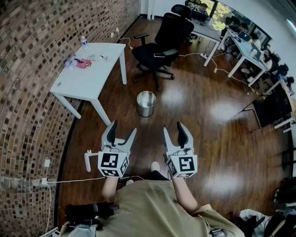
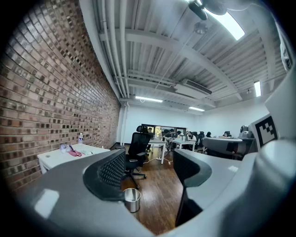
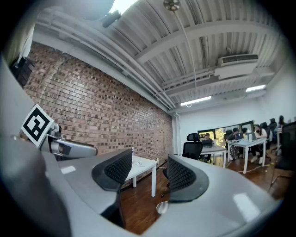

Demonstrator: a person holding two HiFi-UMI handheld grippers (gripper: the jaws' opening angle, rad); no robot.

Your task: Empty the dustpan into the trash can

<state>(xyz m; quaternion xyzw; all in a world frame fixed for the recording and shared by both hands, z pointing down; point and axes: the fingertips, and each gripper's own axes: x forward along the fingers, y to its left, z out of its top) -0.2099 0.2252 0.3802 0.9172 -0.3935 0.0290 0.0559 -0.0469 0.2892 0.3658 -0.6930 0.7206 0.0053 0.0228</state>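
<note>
Holding both grippers about level above the wood floor (image 1: 194,115). I read the left gripper (image 1: 123,128) jaws wide apart, nothing between. Right gripper (image 1: 174,128) jaws sit narrower, a gap showing, also empty. Steel trash can (image 1: 146,103) stands upright ahead, between white table (image 1: 88,76) and black office chair (image 1: 166,41), well apart from both grippers.

Counted on the floor: one steel trash can (image 1: 146,103). White tables: three made out, namely one near table (image 1: 88,69) by the brick wall (image 1: 27,92) and two far tables (image 1: 208,32) (image 1: 247,48). Black office chairs: two in plain sight, front chair (image 1: 162,41) and rear chair (image 1: 181,9). Water bottle (image 1: 83,42): one. Grippers: two, left gripper (image 1: 122,129) and right gripper (image 1: 175,130). Seated persons beyond: too small to count.
</note>
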